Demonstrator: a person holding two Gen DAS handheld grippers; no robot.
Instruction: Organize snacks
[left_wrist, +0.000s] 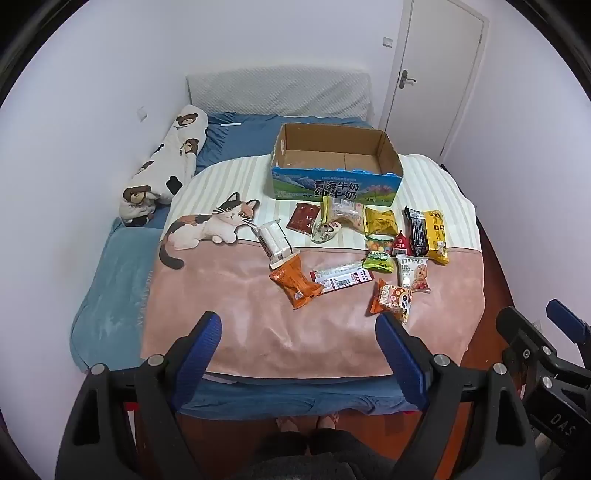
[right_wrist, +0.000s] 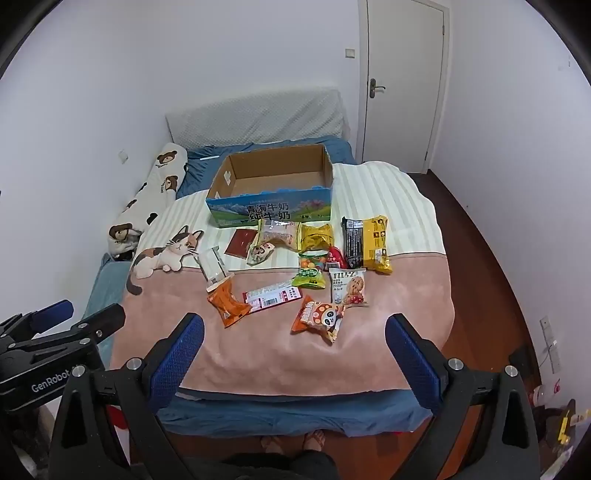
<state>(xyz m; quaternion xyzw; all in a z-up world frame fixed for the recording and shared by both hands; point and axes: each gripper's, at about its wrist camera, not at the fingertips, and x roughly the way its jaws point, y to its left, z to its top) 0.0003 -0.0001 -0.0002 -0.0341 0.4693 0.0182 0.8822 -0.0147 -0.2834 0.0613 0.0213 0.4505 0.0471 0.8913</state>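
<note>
An open cardboard box (left_wrist: 334, 162) with a blue printed front stands on the bed, and it also shows in the right wrist view (right_wrist: 273, 184). It looks empty. Several snack packets lie in front of it: an orange bag (left_wrist: 293, 282), a panda packet (right_wrist: 321, 317), a yellow-black packet (right_wrist: 367, 240), a white cookie packet (left_wrist: 413, 273). My left gripper (left_wrist: 299, 325) is open and empty, above the near edge of the blanket. My right gripper (right_wrist: 295, 328) is open and empty, likewise short of the snacks.
The snacks rest on a pink and cream cat blanket (left_wrist: 258, 325) over a blue bed. A bear-print bolster (left_wrist: 166, 162) lies along the left wall. A closed door (right_wrist: 402, 81) is at the back right. Wooden floor (right_wrist: 476, 258) runs along the bed's right side.
</note>
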